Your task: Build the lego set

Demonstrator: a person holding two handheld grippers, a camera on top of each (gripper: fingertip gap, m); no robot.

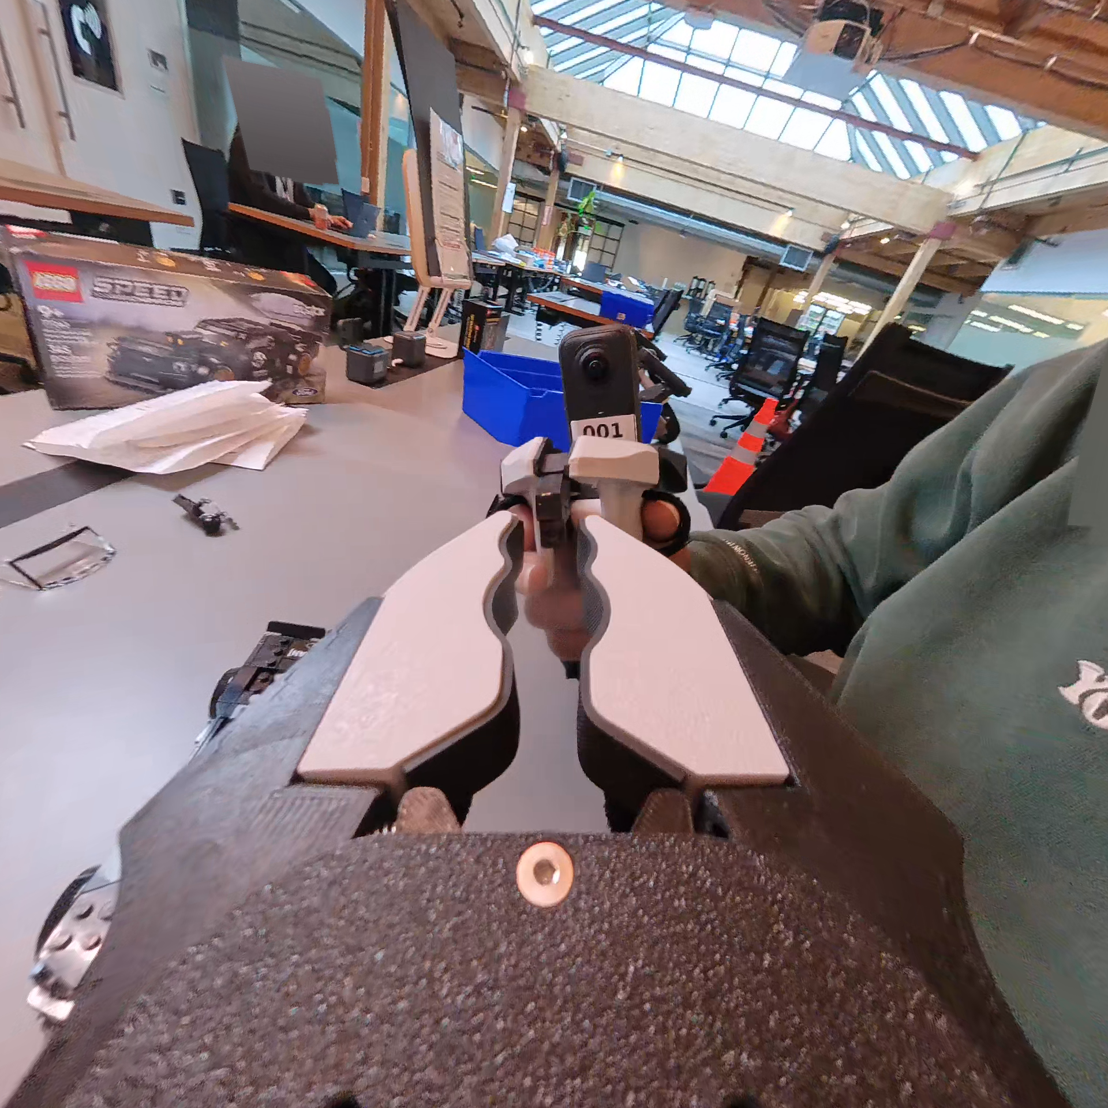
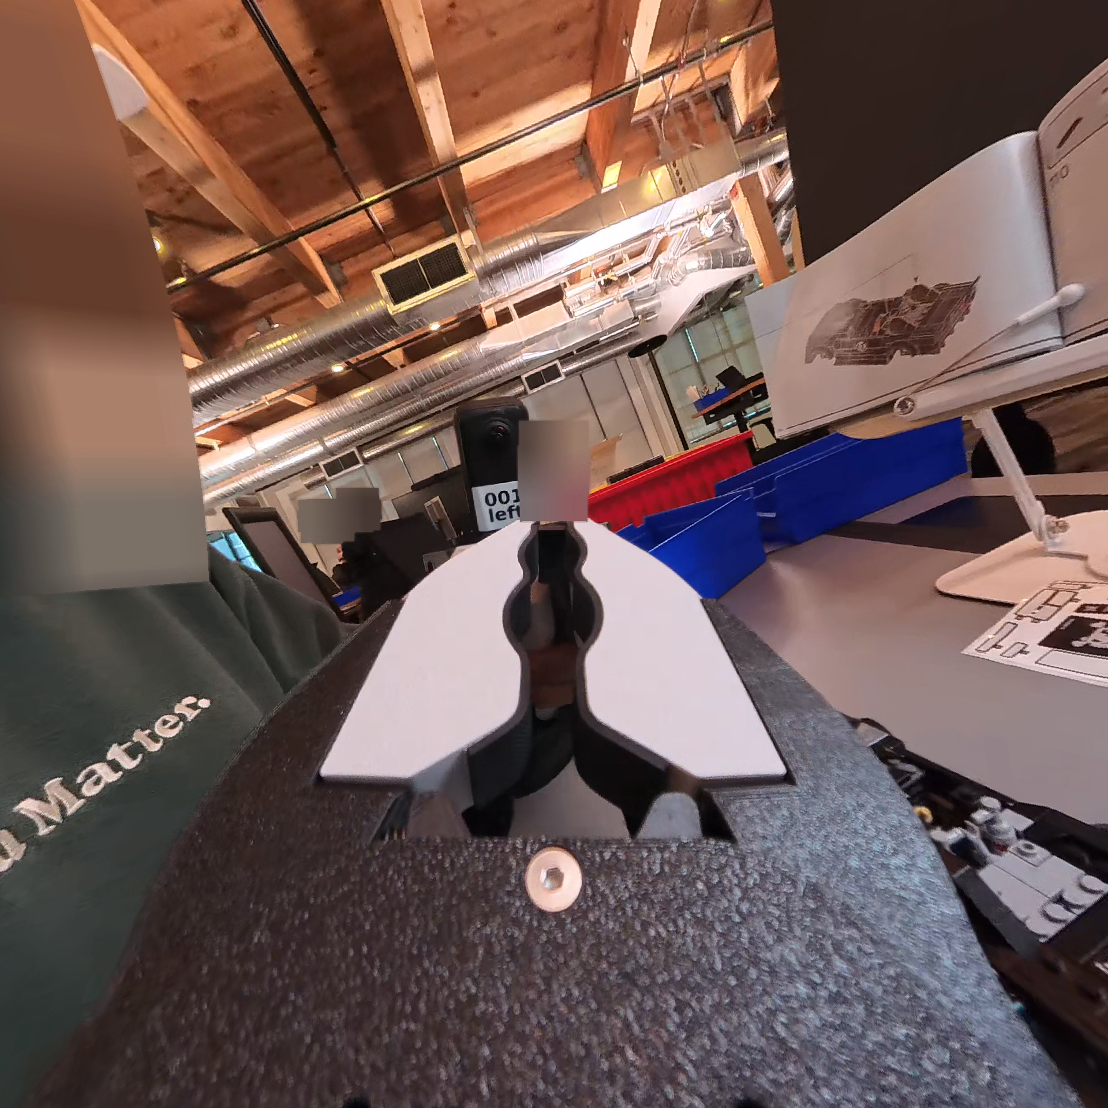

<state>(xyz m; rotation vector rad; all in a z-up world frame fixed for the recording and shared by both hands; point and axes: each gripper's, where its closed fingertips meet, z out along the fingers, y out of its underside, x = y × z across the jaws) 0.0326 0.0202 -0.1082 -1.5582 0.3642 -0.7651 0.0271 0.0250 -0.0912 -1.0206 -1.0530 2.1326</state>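
Pale grey fingers of the left gripper (image 1: 550, 530) stand a little apart at their tips, with a small black lego piece (image 1: 550, 509) in the gap. I cannot tell whether they press on it. The right gripper (image 2: 553, 536) faces it head-on, its tips drawn nearly together and clenched on the same piece, which fills the narrow slot between them. Both tools are held above the grey table (image 1: 360, 509), in front of a person's green sleeve (image 1: 809, 539).

Under the left gripper's body lies the partly built black car (image 1: 264, 659). Farther out on the table sit a small black sub-assembly (image 1: 204, 515), a clear windscreen part (image 1: 57, 557) and a heap of white paper bags (image 1: 174, 431), with the lego box (image 1: 174, 336) behind them. A blue bin (image 1: 509, 390) stands beyond the grippers. In the right wrist view an open instruction booklet (image 2: 887, 336) rests on a white stand.
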